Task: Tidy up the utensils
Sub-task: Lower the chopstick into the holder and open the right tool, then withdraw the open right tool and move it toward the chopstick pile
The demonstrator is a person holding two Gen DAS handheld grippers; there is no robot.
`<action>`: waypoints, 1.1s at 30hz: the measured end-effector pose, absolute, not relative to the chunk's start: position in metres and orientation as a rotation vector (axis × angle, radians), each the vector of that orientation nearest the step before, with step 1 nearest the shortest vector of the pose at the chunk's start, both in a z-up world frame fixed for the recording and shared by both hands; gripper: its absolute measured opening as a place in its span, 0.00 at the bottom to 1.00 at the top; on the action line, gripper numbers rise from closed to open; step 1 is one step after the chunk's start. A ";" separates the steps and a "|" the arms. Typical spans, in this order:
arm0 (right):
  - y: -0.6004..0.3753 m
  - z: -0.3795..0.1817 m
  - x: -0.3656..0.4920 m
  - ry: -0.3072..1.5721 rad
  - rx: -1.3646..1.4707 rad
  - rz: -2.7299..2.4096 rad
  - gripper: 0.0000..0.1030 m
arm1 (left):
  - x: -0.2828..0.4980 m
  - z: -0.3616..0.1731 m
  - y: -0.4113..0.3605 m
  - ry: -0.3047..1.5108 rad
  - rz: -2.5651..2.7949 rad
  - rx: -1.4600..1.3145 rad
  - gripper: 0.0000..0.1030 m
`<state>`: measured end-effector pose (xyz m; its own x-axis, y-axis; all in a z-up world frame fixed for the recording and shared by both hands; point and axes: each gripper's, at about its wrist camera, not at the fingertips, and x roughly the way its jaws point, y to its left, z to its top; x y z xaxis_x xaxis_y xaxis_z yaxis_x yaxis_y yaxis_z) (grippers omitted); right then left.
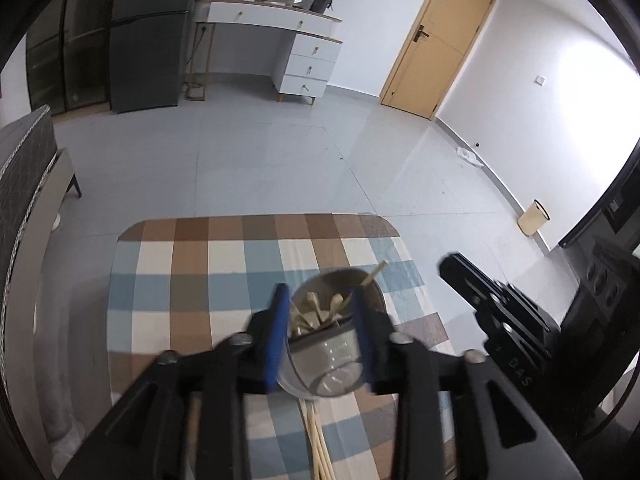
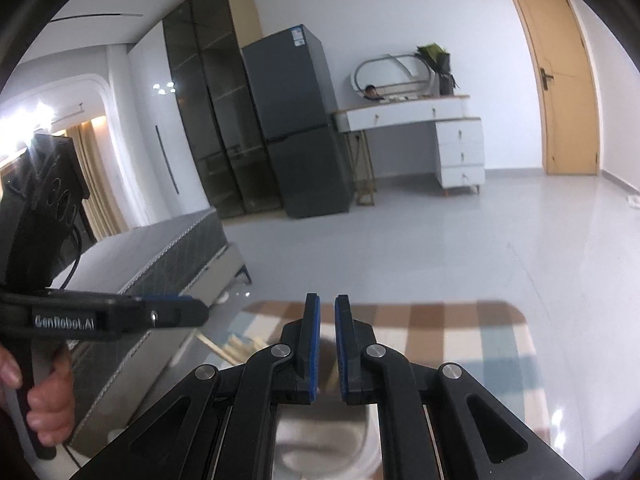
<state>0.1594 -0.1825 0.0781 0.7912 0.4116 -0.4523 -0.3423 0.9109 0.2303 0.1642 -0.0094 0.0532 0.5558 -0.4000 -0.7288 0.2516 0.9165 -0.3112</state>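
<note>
One clear glass cup with a grey inner band (image 1: 326, 350) stands on the tabletop covered by a blue, brown and cream checked cloth (image 1: 192, 280). It sits between the two blue pads of the left hand-held gripper (image 1: 320, 340); a narrow gap shows on the left side and the right pad looks about at the glass, so contact is uncertain; the jaws read as released, not clamped. Inside the cup: several pale wooden utensils (image 1: 320, 312), count not readable because they overlap and blur; one thin stick (image 1: 374, 274) leans out over the far rim. Below the cup, at least three pale chopstick-like rods (image 1: 320, 440) lie on the cloth, partly cut off by the gripper body. The right hand-held gripper (image 2: 327, 344) hangs over the near tabletop with its two blue pads almost together, a slim slit between them, nothing in it: clenched, empty. Under it a pale rounded object (image 2: 320, 440) is blurred and mostly hidden; cannot identify. In the right wrist view one hand (image 2: 48, 400) grips the left tool's handle, cut off at the frame edge.
</note>
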 end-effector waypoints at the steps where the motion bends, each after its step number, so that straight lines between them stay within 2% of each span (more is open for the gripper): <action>1: -0.188 0.079 0.152 0.520 0.148 0.399 0.09 | 0.160 0.055 -0.008 0.899 -0.376 -0.182 0.34; 3: -0.195 0.082 0.141 0.524 0.158 0.382 0.12 | 0.148 0.060 -0.003 0.893 -0.346 -0.184 0.42; 5: -0.203 0.087 0.128 0.524 0.171 0.365 0.20 | 0.138 0.066 0.002 0.881 -0.319 -0.198 0.45; 7: -0.207 0.092 0.116 0.520 0.178 0.350 0.35 | 0.126 0.074 0.007 0.863 -0.292 -0.208 0.49; 8: -0.208 0.096 0.109 0.520 0.180 0.349 0.39 | 0.119 0.079 0.010 0.854 -0.283 -0.214 0.52; 10: -0.209 0.102 0.096 0.527 0.183 0.370 0.41 | 0.104 0.090 0.012 0.819 -0.264 -0.225 0.60; 11: -0.209 0.104 0.091 0.527 0.184 0.378 0.41 | 0.098 0.094 0.012 0.802 -0.251 -0.224 0.69; 12: -0.209 0.109 0.083 0.517 0.185 0.385 0.47 | 0.086 0.104 0.013 0.770 -0.225 -0.221 0.77; 13: -0.209 0.114 0.073 0.498 0.188 0.383 0.52 | 0.079 0.109 0.013 0.746 -0.209 -0.220 0.79; 16: -0.210 0.126 0.049 0.449 0.199 0.394 0.63 | 0.054 0.126 0.013 0.683 -0.185 -0.217 0.81; 19: -0.207 0.136 0.028 0.421 0.200 0.399 0.69 | 0.032 0.137 0.011 0.627 -0.146 -0.190 0.88; 21: -0.204 0.141 0.017 0.413 0.202 0.403 0.71 | 0.016 0.142 0.013 0.580 -0.094 -0.172 0.95; 24: -0.201 0.145 0.000 0.396 0.221 0.410 0.73 | -0.009 0.148 0.020 0.494 -0.044 -0.172 0.99; 29: -0.194 0.151 -0.030 0.357 0.203 0.411 0.84 | -0.027 0.142 0.024 0.456 -0.019 -0.159 0.99; 33: -0.189 0.149 -0.048 0.323 0.191 0.383 0.97 | -0.036 0.129 0.025 0.438 -0.004 -0.155 0.99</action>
